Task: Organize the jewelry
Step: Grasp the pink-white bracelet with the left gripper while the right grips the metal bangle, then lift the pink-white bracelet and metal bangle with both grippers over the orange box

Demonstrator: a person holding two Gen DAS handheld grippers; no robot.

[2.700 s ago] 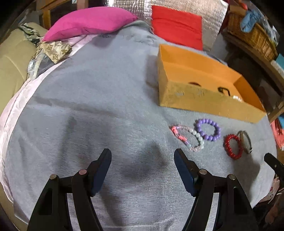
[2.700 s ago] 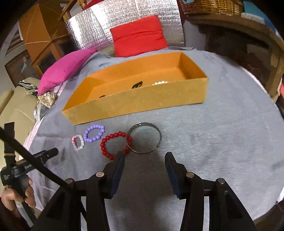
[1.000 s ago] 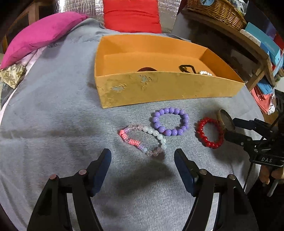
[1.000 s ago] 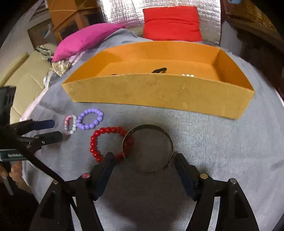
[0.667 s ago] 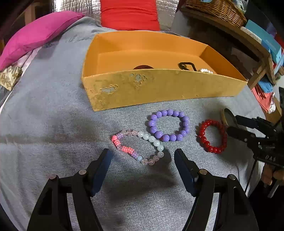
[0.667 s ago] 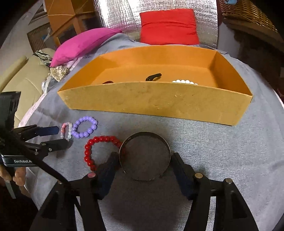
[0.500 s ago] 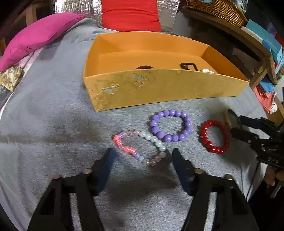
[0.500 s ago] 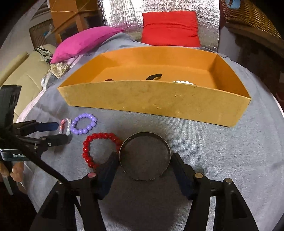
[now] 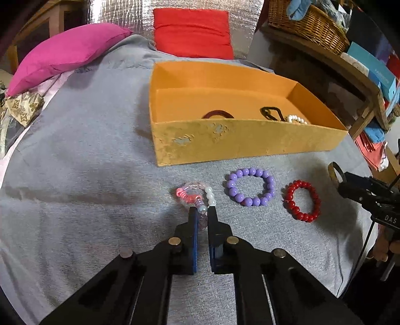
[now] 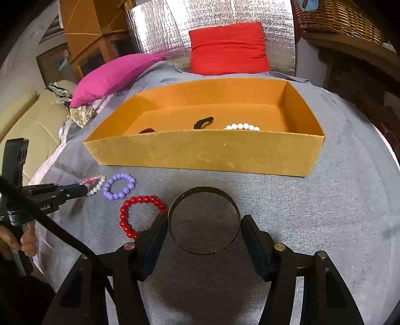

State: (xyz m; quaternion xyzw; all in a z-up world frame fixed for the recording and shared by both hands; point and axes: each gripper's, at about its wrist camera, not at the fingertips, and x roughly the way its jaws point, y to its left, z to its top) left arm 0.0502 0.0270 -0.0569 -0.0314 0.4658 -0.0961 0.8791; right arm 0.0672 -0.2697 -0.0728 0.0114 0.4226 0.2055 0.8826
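Note:
My left gripper is shut on the pink, clear and white bead bracelet, which is squeezed narrow and looks slightly raised above the grey cloth. A purple bead bracelet and a red bead bracelet lie to its right. My right gripper holds the dark metal bangle between its two pads; the bangle also shows in the left wrist view. The orange box stands behind, holding a white pearl bracelet and dark bands.
A grey cloth covers the round table. A pink cushion and a red cushion lie at the far edge. A wicker basket sits on a shelf at the right.
My left gripper has shut on the pink and white bracelet, bunching it. My right gripper has lifted a little with the metal bangle between its pads.

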